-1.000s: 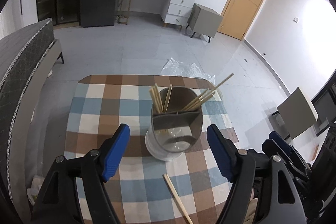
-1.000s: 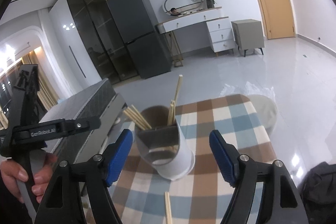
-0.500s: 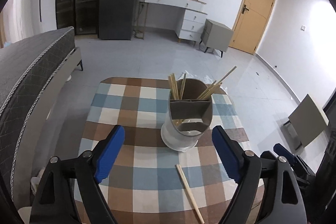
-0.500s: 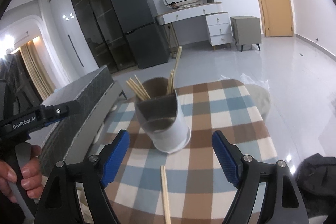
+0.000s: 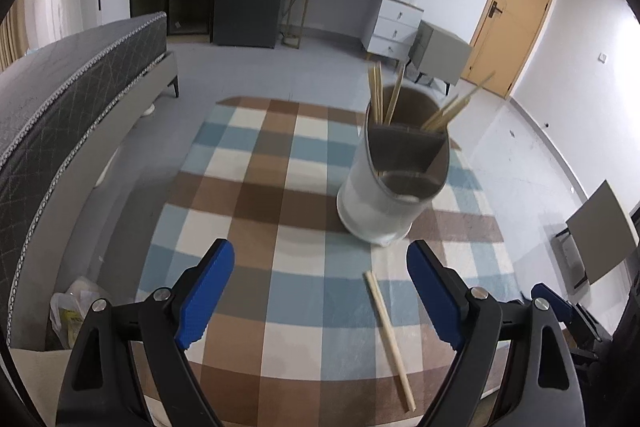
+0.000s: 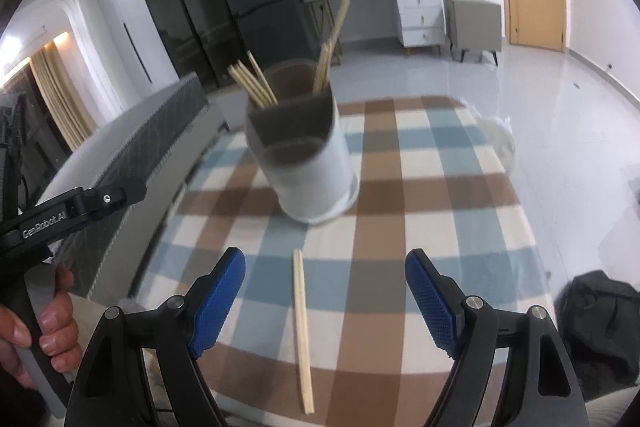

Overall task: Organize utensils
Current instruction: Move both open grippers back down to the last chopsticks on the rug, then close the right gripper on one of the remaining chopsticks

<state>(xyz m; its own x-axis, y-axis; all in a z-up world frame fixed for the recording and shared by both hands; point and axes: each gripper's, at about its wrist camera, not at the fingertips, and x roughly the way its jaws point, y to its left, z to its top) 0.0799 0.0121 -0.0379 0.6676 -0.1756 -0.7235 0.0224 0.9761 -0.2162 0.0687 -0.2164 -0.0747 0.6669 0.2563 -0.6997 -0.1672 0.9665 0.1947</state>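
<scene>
I hold both my left gripper (image 5: 320, 293) and right gripper (image 6: 325, 301) with fingers spread and empty above the checked table (image 5: 256, 199), ready for the last loose chopstick (image 6: 303, 331) lying flat near its front edge. The divided holder (image 6: 304, 163) stands just beyond; its leaning chopsticks (image 6: 256, 85) crowd the compartments.

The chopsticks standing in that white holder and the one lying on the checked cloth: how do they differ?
The chopsticks in the holder stand leaning in two bunches, in separate compartments; the loose chopstick lies flat on the checked cloth. The bunches rest against the holder's wall; the loose one lies apart from it, nearer the open right tool. All look like the same pale wood.
</scene>
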